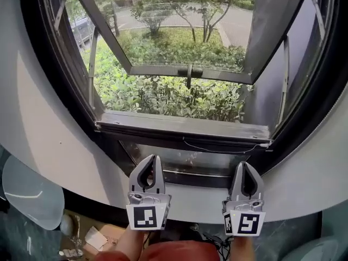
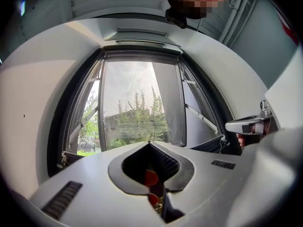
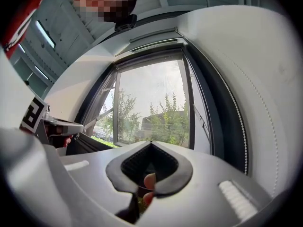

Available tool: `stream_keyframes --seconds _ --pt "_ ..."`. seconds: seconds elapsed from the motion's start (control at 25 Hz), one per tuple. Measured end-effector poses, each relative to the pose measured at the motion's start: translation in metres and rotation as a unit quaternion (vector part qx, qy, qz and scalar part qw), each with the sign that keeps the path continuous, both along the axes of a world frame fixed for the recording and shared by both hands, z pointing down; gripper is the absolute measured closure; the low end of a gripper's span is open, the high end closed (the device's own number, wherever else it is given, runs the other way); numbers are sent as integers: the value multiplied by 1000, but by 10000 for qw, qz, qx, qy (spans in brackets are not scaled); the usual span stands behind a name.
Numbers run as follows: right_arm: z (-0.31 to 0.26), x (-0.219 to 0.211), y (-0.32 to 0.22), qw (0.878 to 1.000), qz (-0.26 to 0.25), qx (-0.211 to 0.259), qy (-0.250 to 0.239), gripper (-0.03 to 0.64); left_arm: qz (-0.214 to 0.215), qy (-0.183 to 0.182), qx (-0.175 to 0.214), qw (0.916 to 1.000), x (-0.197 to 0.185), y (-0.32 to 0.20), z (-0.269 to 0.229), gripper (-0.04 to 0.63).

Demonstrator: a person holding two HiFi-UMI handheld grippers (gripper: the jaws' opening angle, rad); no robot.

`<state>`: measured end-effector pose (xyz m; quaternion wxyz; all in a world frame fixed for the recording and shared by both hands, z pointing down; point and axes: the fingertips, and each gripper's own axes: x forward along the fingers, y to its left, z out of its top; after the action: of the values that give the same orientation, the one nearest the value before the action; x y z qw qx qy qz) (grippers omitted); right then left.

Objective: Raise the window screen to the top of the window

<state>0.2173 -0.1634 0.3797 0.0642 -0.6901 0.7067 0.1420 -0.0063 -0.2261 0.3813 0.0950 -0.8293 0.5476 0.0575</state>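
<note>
Left claw point(image 1: 154, 160) is pinched fully together with nothing between its jaws, and right claw point(image 1: 246, 166) beside it is closed and empty in the same way. Both sit at the lower middle of the head view, tips pointing toward the window and short of it, touching nothing. Each carries a marker cube point(image 1: 148, 217) at its near end.

Just above the tips, across the middle of the head view, lies the screen rail point(image 1: 179, 128), a dark bar spanning the foot of the opening, with a thin pull cord point(image 1: 217, 148) trailing along its lower right edge. I judge this to be the window screen's leading edge, at the bottom of its travel, so the raise has not begun. Beyond it the open sash point(image 1: 187, 71) swings outward over green bushes point(image 1: 163, 94).

Risks from here:
- With the jaws shut, the claws can only push the rail, so a tip could slip off it.
- If one side is lifted ahead of the other, the rail would tilt and could bind in its side tracks.
- A tip could snag the cord.

No brand or readable writing shows; the only markings are the black-and-white squares on the cubes
</note>
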Motion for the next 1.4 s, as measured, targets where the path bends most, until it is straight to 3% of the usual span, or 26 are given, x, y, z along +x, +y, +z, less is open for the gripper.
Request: stream_keyframes --seconds 0.24,0.68,1.0,1.12,1.2,1.24,1.32,1.4 --pt "5 4 -27 9999 -57 -85 1 607 -43 15 -76 10000 5 -27 4 591" --pt "-2 -14 -54 9993 249 -93 245 607 305 48 -1 9995 -3 -63 3 591" --pt "8 -28 -66 9978 53 -316 575 607 310 -448 -153 9984 -7 -72 15 591" --pt "13 -39 -73 9945 -166 -502 901 606 256 -772 -94 9966 -11 -73 19 589" --pt "24 -49 -78 9870 -397 -887 1277 604 226 -1164 11 9929 -11 -73 22 589" --pt "31 -53 -81 9807 -504 -1148 1502 564 231 -1408 73 9897 -9 -74 24 588" --pt "44 -60 -85 9653 -615 -1510 2041 538 307 -1999 224 9791 -4 -75 30 554" --pt "53 -64 -89 9464 -615 -1651 2707 520 436 -2786 353 9588 4 -76 40 525"
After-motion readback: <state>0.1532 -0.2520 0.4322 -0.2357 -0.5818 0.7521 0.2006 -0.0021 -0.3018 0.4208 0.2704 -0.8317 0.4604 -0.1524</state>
